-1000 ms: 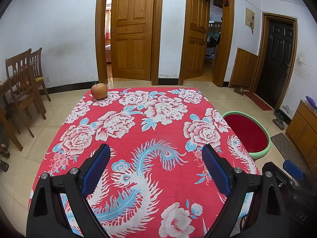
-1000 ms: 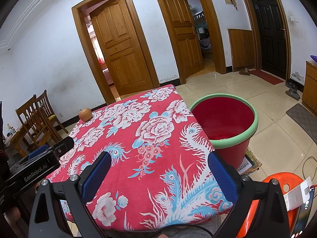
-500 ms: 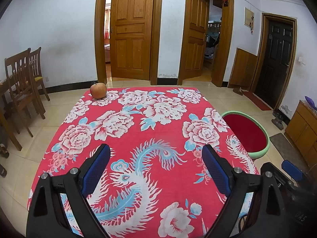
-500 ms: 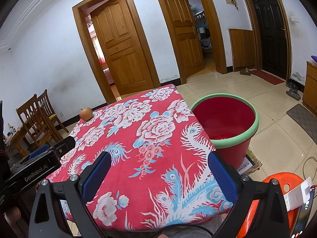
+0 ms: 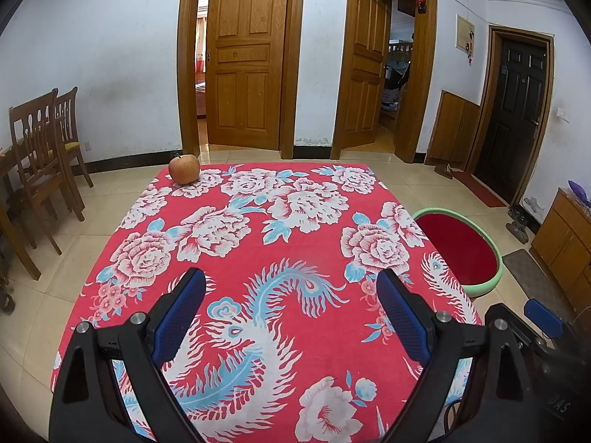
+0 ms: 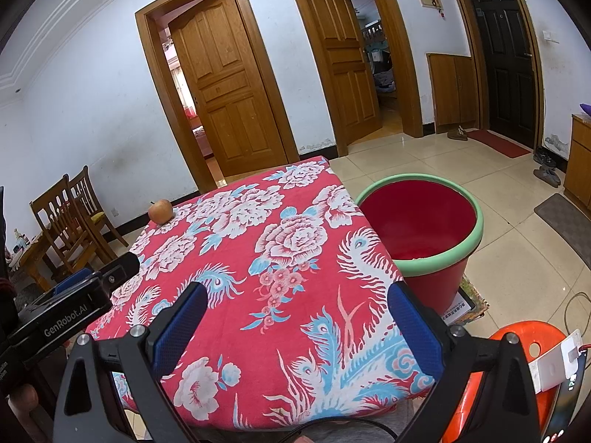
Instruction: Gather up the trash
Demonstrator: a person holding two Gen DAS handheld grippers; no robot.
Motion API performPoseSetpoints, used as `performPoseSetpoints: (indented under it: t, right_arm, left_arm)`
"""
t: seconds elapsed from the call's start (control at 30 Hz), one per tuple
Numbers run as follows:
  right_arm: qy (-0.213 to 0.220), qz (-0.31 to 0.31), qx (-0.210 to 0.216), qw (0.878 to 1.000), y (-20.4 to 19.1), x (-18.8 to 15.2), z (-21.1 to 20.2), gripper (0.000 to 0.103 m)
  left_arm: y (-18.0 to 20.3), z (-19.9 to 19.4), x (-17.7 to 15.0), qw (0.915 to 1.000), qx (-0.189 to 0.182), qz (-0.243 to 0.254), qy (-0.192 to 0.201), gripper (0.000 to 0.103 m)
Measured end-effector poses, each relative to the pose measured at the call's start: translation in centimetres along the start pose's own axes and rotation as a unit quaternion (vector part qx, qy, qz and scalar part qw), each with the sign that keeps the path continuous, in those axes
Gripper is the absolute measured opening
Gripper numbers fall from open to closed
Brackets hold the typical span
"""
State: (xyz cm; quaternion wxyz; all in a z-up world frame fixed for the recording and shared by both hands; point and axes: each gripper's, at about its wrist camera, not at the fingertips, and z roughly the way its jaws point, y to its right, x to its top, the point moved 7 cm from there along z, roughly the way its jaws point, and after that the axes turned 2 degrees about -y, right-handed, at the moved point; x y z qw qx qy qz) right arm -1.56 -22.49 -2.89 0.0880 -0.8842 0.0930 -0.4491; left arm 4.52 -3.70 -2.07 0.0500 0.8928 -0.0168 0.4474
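Covering the table, a floral cloth (image 5: 258, 243) lies under both wide-spread hand-held grippers (image 5: 291, 295) (image 6: 297, 308).

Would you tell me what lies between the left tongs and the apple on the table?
Only bare flowered tablecloth: the left wrist view shows nothing resting on it between the open left tongs and the apple at the far corner.

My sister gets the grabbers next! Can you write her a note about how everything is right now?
Left gripper: open, holding nothing, above the near part of the flowered tablecloth.
Right gripper: open, holding nothing, also above the near part.
Apple: on the far left corner, the only thing lying on the cloth.
Red bucket: on the floor, beside the table's right edge.
Done: nothing picked up.
Left: probably apple into bucket.
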Motion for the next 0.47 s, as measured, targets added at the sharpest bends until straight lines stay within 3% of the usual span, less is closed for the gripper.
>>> performPoseSetpoints:
  t: [0.47]
  right_arm:
    - [-0.001, 0.000, 0.000, 1.000, -0.03, -0.01, 0.02, 0.100]
  left_arm:
    - [0.00, -0.14, 0.29, 1.0000, -0.002, 0.001, 0.002, 0.093]
